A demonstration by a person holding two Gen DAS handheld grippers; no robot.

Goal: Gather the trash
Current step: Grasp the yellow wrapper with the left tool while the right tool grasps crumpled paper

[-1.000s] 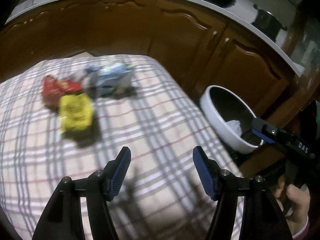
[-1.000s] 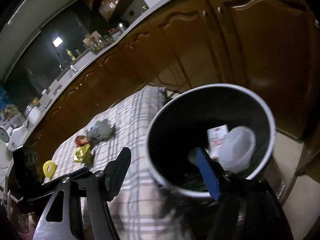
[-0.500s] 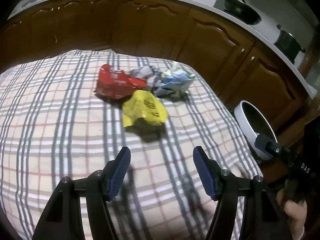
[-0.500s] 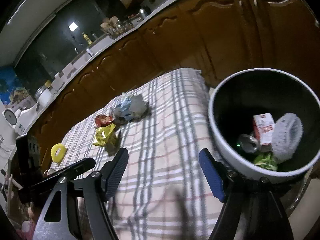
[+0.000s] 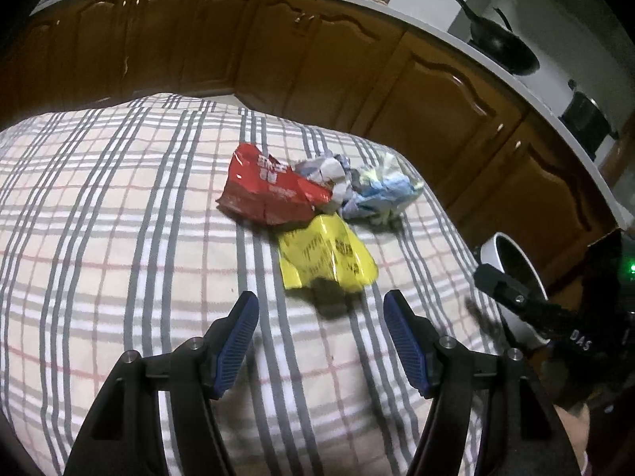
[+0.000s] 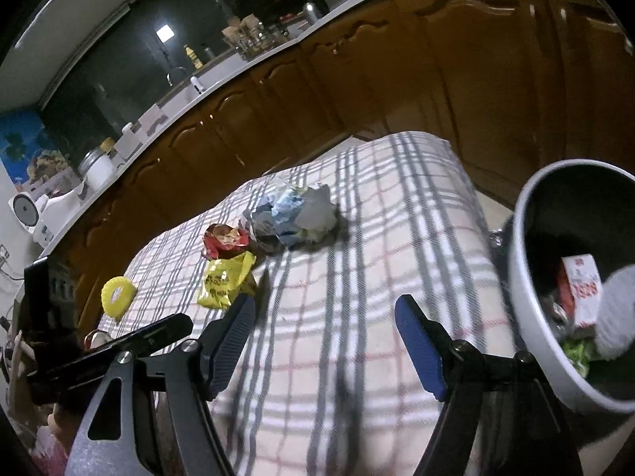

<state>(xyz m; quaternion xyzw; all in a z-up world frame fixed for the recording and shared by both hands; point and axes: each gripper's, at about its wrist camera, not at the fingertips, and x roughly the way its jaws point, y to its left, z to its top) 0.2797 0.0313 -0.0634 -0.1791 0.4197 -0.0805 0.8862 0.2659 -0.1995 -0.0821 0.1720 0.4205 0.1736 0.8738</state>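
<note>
A yellow wrapper point(image 5: 325, 258), a red wrapper point(image 5: 270, 192) and a crumpled blue-and-white wrapper point(image 5: 373, 190) lie together on the plaid tablecloth point(image 5: 119, 238). My left gripper point(image 5: 321, 319) is open and empty, just short of the yellow wrapper. My right gripper point(image 6: 325, 317) is open and empty over the cloth's right part. In the right wrist view the yellow wrapper point(image 6: 224, 279), red wrapper point(image 6: 224, 238) and blue-and-white wrapper point(image 6: 293, 216) lie ahead to the left. The white trash bin point(image 6: 528, 277) stands right of the table and holds a small carton point(image 6: 583, 289) and other trash.
Brown kitchen cabinets point(image 5: 317, 63) run behind the table under a counter with a black pan point(image 5: 504, 51). A yellow tape roll point(image 6: 117, 295) lies near the cloth's left edge. The bin rim also shows in the left wrist view point(image 5: 492, 244), with the right gripper's body in front of it.
Both grippers have swung left, away from the bin and toward the wrappers. The left gripper has closed in on the yellow wrapper. Both stayed open.
</note>
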